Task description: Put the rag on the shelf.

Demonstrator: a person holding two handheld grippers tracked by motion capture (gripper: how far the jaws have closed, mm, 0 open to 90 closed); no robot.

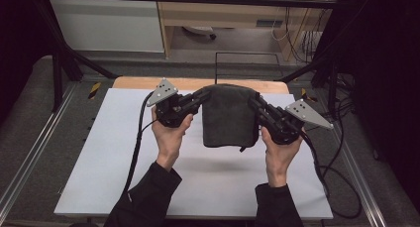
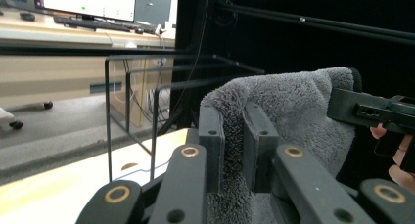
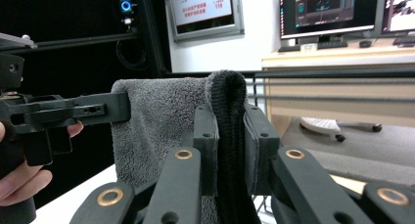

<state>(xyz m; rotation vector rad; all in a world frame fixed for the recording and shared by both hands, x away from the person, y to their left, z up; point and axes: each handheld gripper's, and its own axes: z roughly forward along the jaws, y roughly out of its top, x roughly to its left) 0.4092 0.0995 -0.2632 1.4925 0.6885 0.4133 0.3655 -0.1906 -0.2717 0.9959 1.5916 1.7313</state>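
Note:
A dark grey folded towel [image 1: 229, 117] hangs in the air above the white table top [image 1: 99, 152], held by its two upper corners. My left gripper [image 1: 202, 94] is shut on the towel's top left corner. My right gripper [image 1: 254, 101] is shut on its top right corner. In the left gripper view the fluffy towel [image 2: 288, 111] is pinched between my own jaws, with the right gripper [image 2: 342, 106] clamped on its far edge. In the right gripper view the towel's thick folded edge [image 3: 229, 121] stands between my jaws, and the left gripper [image 3: 120, 107] holds the other corner.
A thin black wire rack [image 1: 247, 63] stands at the table's far edge. Black frame posts [image 1: 59, 68] rise at both far corners. Cables [image 1: 337, 182] trail from each gripper across the table's sides. A wooden desk and white cabinet stand beyond.

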